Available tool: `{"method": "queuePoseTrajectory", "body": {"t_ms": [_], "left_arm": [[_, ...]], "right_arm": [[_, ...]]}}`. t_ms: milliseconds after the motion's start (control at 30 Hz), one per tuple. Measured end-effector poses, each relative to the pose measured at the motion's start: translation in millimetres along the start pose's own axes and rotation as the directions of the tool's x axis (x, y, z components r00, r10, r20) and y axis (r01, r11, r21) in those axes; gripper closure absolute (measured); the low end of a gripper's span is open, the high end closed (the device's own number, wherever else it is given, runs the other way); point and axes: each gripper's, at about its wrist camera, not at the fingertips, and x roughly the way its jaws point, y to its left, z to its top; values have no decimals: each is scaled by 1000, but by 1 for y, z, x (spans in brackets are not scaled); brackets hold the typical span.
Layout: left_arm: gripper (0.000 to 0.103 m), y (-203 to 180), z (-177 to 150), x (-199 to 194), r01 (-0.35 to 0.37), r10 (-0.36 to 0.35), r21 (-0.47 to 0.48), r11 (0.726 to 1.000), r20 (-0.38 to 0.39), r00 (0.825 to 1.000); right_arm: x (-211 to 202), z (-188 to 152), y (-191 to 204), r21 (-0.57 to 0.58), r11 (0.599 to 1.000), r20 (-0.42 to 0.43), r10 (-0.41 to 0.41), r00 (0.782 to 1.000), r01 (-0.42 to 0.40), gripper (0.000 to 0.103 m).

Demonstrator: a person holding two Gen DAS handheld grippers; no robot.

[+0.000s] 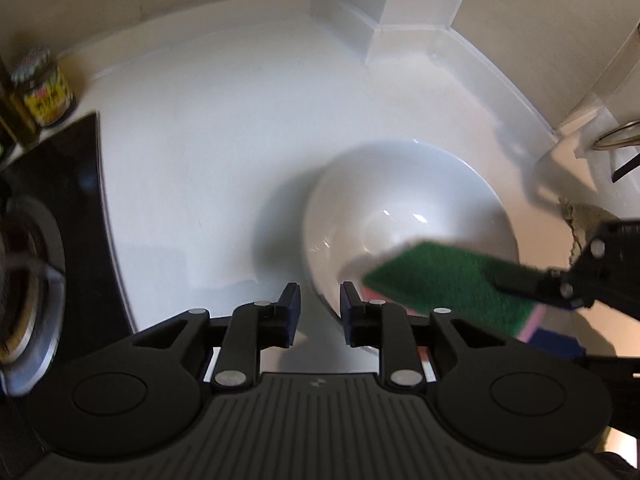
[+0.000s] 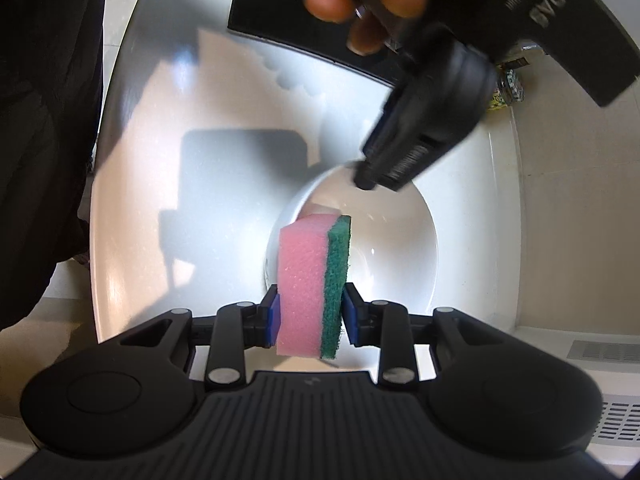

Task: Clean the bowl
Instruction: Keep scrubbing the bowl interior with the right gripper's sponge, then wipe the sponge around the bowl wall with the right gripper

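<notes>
A white bowl (image 1: 404, 220) sits on the white counter (image 1: 224, 132); it also shows in the right wrist view (image 2: 396, 252). My left gripper (image 1: 319, 312) is open at the bowl's near rim, with the rim between its fingers and not clamped. My right gripper (image 2: 310, 312) is shut on a pink and green sponge (image 2: 314, 280). In the left wrist view the sponge (image 1: 444, 276) reaches into the bowl from the right, green side up. The left gripper's body (image 2: 432, 120) hangs over the bowl's far rim in the right wrist view.
A black cooktop (image 1: 68, 208) with a burner lies at the left. A yellow-labelled jar (image 1: 44, 88) stands at the back left beside it. A white wall corner (image 1: 384, 20) bounds the counter at the back. A vent grille (image 2: 600, 352) lies at the right.
</notes>
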Motion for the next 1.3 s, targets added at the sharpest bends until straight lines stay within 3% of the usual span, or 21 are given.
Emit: {"method": "queuePoseTrajectory", "body": {"t_ms": [133,267,400,533,667,733,833,967,1133,1200,1300], "left_arm": [[86,-5,9,10,-39,40,54,998,-9,999],[90,-11,26,16,-58,58,178,982,2,998],[89,-6,34,15,-63,62,118,991,14,998],[71,7,15,-2,-51,51,1,999,37,998],[70,14,-7,-17,-47,51,-65,997,48,998],[70,10,-14,-14,-42,44,-70,997,26,999],[81,3,-8,2,-22,22,-54,998,2,1000],[86,0,5,11,-38,37,31,999,5,999],[92,-3,24,20,-66,64,74,995,23,998],[89,0,27,19,-61,60,30,998,15,998],[73,6,14,4,-62,62,-12,998,36,997]], "right_arm": [[0,5,2,-34,999,7,6,1000,-6,75],[-1,7,-2,-52,998,16,28,999,-27,76],[0,4,-3,-82,996,-7,32,999,-32,76],[3,3,-4,-63,997,0,41,999,-41,76],[6,0,-2,-72,997,-11,34,999,-34,75],[6,0,-3,-77,996,-17,36,999,-38,75],[9,7,-3,-84,995,-16,54,998,-55,75],[7,14,0,-89,993,5,72,997,-71,75],[11,12,9,-173,984,-46,38,998,-45,76],[13,13,9,-166,985,-51,33,998,-41,76],[15,13,11,-152,988,-50,29,998,-36,76]]}}
